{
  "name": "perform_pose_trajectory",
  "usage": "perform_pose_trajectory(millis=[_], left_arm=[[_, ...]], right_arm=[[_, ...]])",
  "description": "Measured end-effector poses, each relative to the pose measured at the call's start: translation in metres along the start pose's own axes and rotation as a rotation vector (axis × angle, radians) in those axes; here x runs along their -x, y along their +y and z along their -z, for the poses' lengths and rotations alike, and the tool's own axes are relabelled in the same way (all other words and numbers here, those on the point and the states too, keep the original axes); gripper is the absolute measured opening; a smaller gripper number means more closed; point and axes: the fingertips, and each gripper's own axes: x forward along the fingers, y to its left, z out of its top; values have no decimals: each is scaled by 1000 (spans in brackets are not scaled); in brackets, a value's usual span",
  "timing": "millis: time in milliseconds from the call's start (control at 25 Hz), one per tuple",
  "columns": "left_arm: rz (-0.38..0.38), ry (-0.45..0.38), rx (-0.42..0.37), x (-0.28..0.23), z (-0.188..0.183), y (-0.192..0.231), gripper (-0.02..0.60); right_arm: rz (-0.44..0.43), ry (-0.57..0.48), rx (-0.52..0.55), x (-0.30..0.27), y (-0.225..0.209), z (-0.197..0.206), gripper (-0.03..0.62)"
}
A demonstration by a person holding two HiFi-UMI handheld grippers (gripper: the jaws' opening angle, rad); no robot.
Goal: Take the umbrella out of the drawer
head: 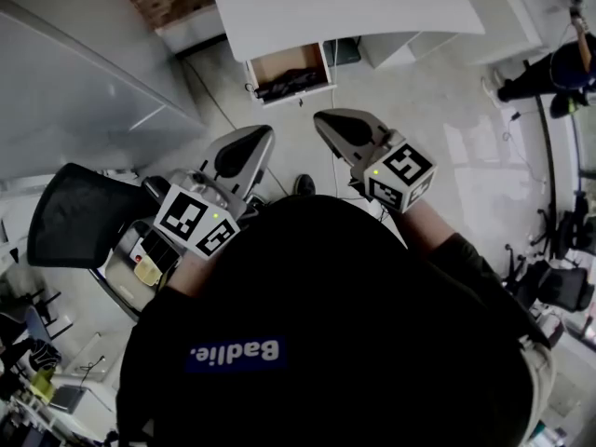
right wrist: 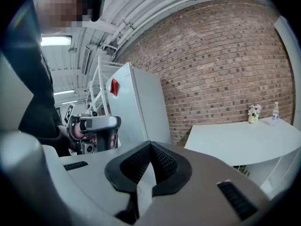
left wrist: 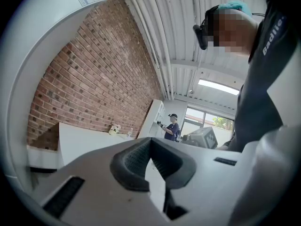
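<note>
The wooden drawer (head: 321,63) stands pulled out under the white table (head: 345,7), on the floor side ahead of me. A dark folded umbrella (head: 289,84) lies inside it. My left gripper (head: 263,134) and right gripper (head: 322,118) are held up side by side near my chest, well short of the drawer. In the left gripper view the left gripper (left wrist: 150,141) has its pads meeting with nothing between them. The right gripper (right wrist: 150,146) is shut and empty too. Neither gripper view shows the drawer or the umbrella.
A black office chair (head: 79,212) stands at my left beside a grey cabinet (head: 74,91). A brick wall (right wrist: 221,65) and a tall white cabinet (right wrist: 136,107) lie behind the table. A person (left wrist: 171,126) stands at a far shelf. Another person (head: 559,73) is at the right.
</note>
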Motion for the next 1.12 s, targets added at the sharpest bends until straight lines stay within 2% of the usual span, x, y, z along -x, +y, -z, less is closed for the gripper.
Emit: perform_pose_trajectory(millis=[240,560,800,1120], left_arm=[[8,-3,-1,15,-3,7,2],[21,-11,-10,36,-7,30,2],[-22,-20,4,41,-8,47,2],[-145,-16,-1,22,-18,87,2]], right_arm=[[2,4,1,-12,6,-1,29],[74,64,68,-33,-7,16,31],[91,128,142,-56,-27,38,32],[12,262,234,-108,-87,82,45]])
